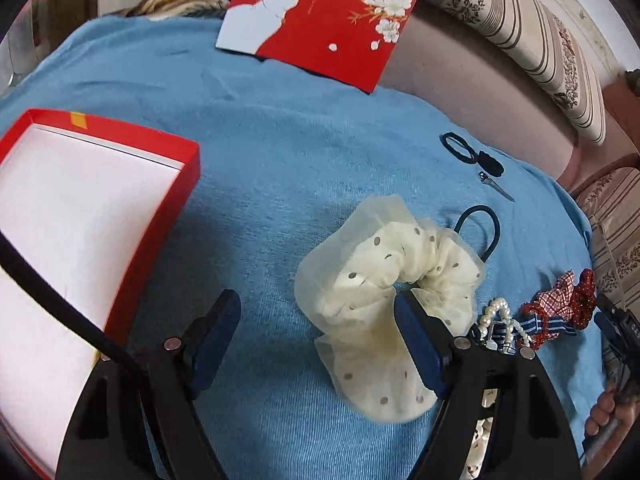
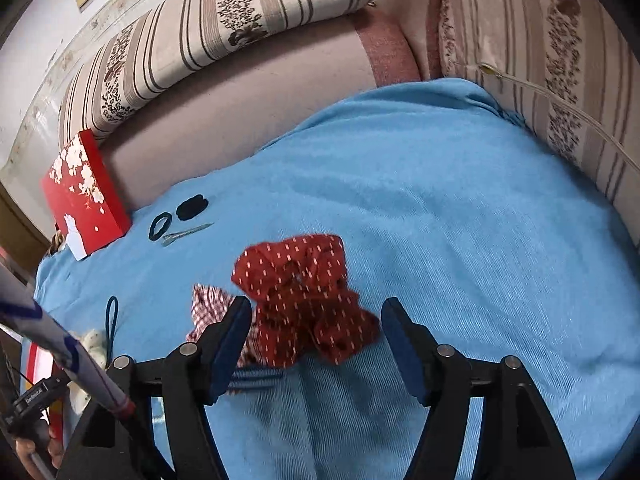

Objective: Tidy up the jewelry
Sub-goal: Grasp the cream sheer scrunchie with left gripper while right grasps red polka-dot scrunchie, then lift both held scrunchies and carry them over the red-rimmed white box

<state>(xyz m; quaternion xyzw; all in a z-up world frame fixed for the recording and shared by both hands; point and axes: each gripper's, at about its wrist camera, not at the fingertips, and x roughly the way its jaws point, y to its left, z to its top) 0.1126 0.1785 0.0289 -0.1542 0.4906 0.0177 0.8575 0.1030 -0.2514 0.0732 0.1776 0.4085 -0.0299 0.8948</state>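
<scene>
Now the left gripper (image 1: pixel 316 344) has its jaws spread, one finger tucked into the cream scrunchie (image 1: pixel 384 304) right of the red box (image 1: pixel 160 216). Right of that box too, the right gripper (image 2: pixel 316 332), jaws spread, flanks the red scrunchie (image 2: pixel 304 296).
</scene>
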